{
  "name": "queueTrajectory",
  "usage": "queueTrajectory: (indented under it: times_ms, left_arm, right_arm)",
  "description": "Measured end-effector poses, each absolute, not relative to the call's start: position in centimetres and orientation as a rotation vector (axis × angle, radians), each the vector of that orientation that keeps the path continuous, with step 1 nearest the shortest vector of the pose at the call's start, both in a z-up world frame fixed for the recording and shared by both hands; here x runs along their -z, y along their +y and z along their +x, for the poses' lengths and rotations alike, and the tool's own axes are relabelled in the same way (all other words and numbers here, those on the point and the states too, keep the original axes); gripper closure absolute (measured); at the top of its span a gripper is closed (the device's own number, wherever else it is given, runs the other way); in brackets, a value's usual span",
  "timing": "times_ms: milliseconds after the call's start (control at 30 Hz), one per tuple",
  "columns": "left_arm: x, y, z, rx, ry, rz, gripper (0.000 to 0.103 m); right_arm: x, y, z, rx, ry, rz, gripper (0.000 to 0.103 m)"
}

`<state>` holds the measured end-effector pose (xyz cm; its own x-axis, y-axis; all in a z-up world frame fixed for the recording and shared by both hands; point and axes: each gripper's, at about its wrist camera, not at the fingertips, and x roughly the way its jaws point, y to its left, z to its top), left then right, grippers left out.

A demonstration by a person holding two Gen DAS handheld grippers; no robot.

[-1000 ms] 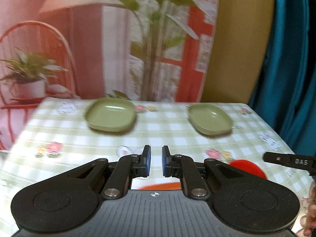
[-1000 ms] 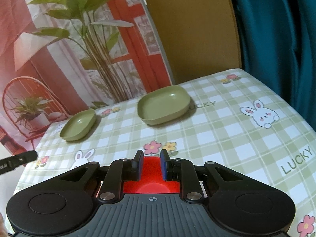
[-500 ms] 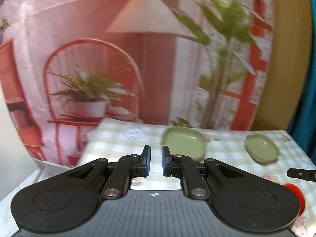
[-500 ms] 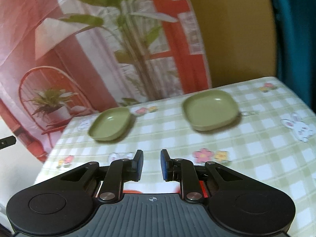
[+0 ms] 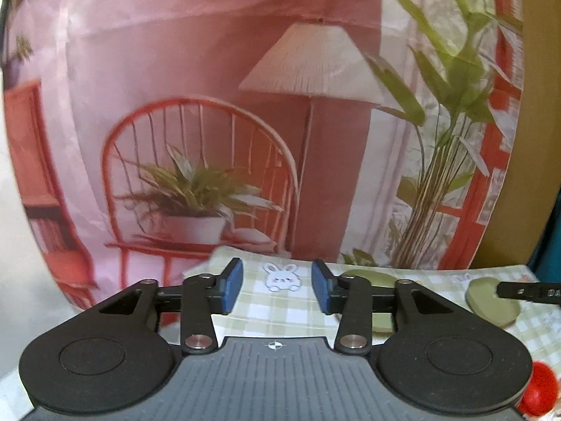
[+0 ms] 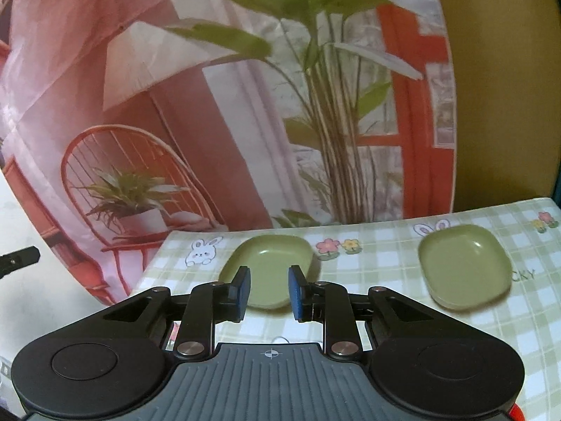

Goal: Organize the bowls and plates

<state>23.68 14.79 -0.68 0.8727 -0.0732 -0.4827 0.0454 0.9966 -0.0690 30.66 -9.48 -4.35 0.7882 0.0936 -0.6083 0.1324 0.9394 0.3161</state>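
Clearly neither tool has taken hold of anything yet. The left gripper (image 5: 277, 286) hovers with its blue fingers (image 5: 229, 286) spread wide and empty, aimed past the far left corner of the worktop (image 5: 280, 310), where a bunny print shows between them. That aim puts it off to the side of the dishes, so it looks parked, not lined up for a grasp.

The right gripper (image 6: 268, 293) also has its fingers (image 6: 242, 291) released, though less widely, and holds nothing. It points at the left green dish (image 6: 270, 266), which sits flat and right side up near the far edge of the worktop, toward the far left corner. The gap between the fingers frames the near rim of that dish, which suggests it is the chosen target; a pinch on the raised rim seems the likely way to lift a shallow dish like this.

The right green dish (image 6: 463, 266) lies along the same far edge, well apart from the first, toward the far right corner. Stacking one into the other would tidy the pair; they look alike in shape. A red object (image 5: 538, 394) shows at the near right edge in the left view; what it is cannot be told.
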Motion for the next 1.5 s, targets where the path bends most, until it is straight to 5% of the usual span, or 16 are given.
queueTrajectory:
  times_ms: [667, 1333, 1500]
  left_arm:
    - [13.7, 9.9, 39.5, 0.178, 0.697, -0.076, 0.053]
    - [20.5, 8.0, 44.1, 0.218, 0.811, -0.101, 0.053]
    - [21.1, 7.4, 44.0, 0.238, 0.808, -0.109, 0.054]
  right_arm:
    - [12.4, -11.1, 44.0, 0.084, 0.794, 0.313, 0.079]
    - [20.7, -13.3, 48.2, 0.133, 0.971, 0.431, 0.075]
    - [21.6, -13.0, 47.8, 0.126, 0.983, 0.454, 0.082]
